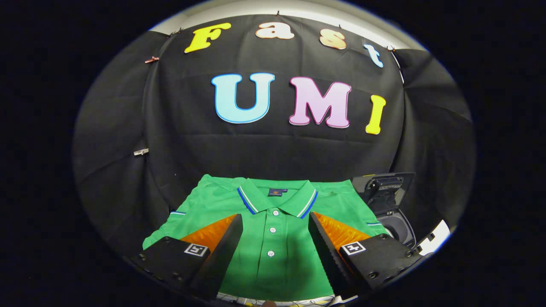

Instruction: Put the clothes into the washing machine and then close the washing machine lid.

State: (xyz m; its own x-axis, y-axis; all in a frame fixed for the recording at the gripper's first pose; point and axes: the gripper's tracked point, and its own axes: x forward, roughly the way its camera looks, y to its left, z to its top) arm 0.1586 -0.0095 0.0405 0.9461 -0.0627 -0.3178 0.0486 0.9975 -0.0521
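A green polo shirt (273, 238) lies spread flat, collar away from me, its button placket running between my fingers. My gripper (275, 221) hovers over the shirt's chest, open, with nothing held between the fingers (226, 243). To the right of the shirt stands a small dark washing machine (399, 226) with its lid (386, 192) raised, the round drum opening showing just beyond the right finger.
Black cloth covers the surface and the wall behind the shirt. A white patterned strip (435, 241) sits to the right of the machine. A light printed surface (273, 300) shows under the shirt's lower hem.
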